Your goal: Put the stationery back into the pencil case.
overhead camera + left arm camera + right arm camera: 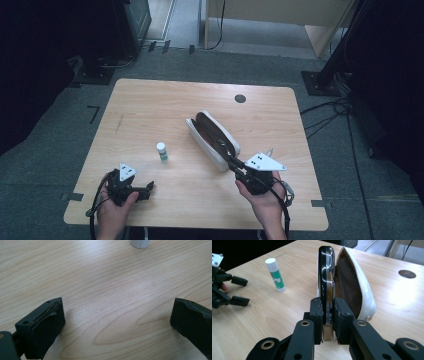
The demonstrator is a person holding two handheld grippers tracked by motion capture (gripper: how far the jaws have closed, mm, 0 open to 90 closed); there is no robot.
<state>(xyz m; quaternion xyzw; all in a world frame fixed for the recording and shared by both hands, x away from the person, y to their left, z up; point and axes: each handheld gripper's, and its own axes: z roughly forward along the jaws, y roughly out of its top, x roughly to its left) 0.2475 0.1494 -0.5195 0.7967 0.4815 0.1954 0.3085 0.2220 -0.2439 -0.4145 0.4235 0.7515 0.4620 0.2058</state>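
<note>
Pulling the case's flap up

My right tongs [328, 312] pinch the white case's [359, 290] dark flap [325, 272]; my left tongs [117, 322] rest spread on the bench [150, 115].

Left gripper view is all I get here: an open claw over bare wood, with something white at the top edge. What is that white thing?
Observer: It is a glue stick with a white cap and green label, standing on the table.
Operator: What is the other hand doing?
Observer: The right claw is shut on a glossy black piece that stands on edge against an open white case.
Operator: Does the case touch the glue stick?
Observer: No. In the high view the case lies to the stick's right, with bare wood between them.
</note>
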